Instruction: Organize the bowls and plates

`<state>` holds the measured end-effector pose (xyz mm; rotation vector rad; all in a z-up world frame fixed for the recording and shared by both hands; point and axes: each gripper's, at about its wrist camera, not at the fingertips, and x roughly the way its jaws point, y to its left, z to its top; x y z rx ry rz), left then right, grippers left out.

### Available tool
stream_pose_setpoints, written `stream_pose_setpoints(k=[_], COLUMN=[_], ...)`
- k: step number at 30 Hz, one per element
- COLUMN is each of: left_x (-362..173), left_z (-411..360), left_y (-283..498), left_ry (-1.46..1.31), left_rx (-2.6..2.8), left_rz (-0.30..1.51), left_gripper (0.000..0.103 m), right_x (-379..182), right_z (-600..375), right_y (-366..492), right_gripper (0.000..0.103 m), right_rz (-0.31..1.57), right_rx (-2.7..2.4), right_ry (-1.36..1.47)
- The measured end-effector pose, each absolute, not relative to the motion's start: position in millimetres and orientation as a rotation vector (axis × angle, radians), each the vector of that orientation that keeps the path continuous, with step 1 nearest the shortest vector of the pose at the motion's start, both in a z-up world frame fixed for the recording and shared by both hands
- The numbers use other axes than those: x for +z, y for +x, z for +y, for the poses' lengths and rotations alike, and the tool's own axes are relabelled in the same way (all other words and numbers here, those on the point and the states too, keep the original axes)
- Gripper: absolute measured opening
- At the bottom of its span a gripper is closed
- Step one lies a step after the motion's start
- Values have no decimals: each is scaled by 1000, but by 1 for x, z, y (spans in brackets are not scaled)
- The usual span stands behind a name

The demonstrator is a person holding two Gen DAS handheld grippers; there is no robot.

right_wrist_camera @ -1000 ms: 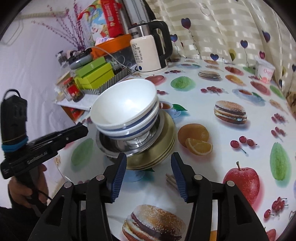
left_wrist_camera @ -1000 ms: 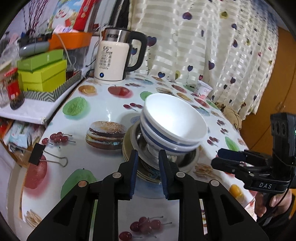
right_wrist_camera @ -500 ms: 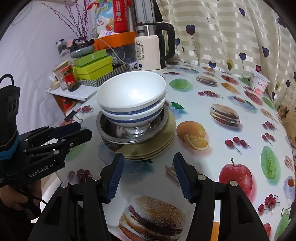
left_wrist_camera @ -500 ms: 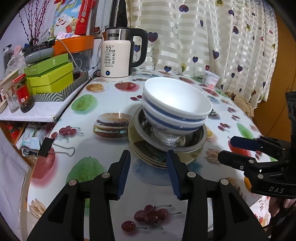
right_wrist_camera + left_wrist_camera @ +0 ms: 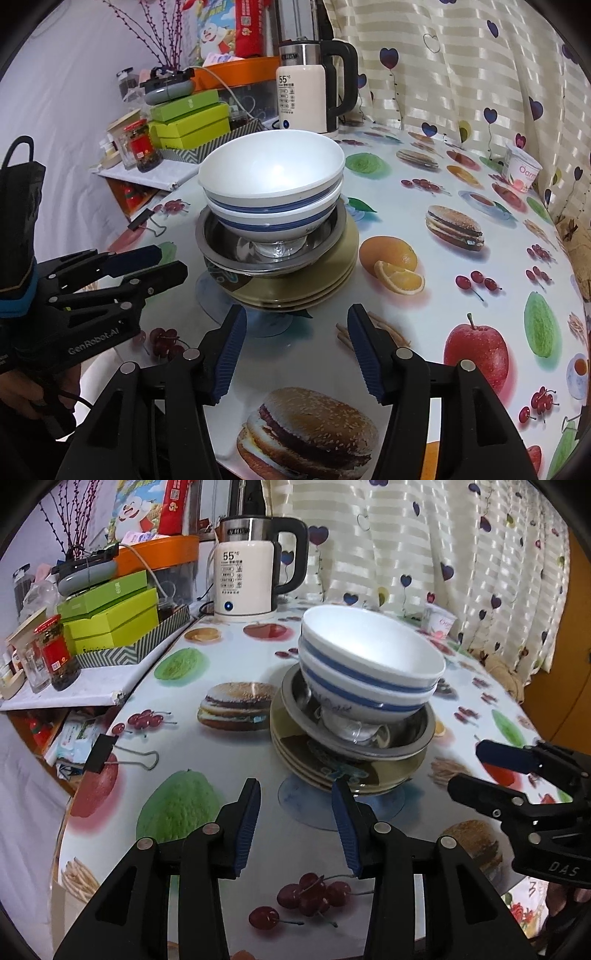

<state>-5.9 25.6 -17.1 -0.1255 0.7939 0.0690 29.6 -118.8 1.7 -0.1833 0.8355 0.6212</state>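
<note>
— White bowls with blue stripes, two of them, sit one inside the other. Where are they?

— I see them in a shiny metal dish. That dish sits on a pile of flat olive-green plates, on the round table with the fruit-and-burger cloth.

— Do my claws hold anything?

— No. My left gripper is spread, with nothing between its blue pads, just in front of the plates. My right gripper is spread wider, also empty, near the pile.

— What is behind?

— I see a cream electric kettle.
</note>
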Motion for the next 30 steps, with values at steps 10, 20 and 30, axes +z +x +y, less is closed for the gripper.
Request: stream_pose_setpoints(k=[10,20,30], left_x=[-22,-26,-27], left_z=[28,28,28], left_y=[-4,-1,0], left_ry=[-133,-134,-133], left_rx=[86,90,91], left_rz=[810,828,832], left_gripper=[41,41,41], right_x=[-1,-3,-6], right_z=[-116,-113,-113], right_y=[30,31,33], right_gripper=[58,58,58], right_rz=[841,849,858], right_rx=[624,627,634], right_ry=[-188,-194,-194])
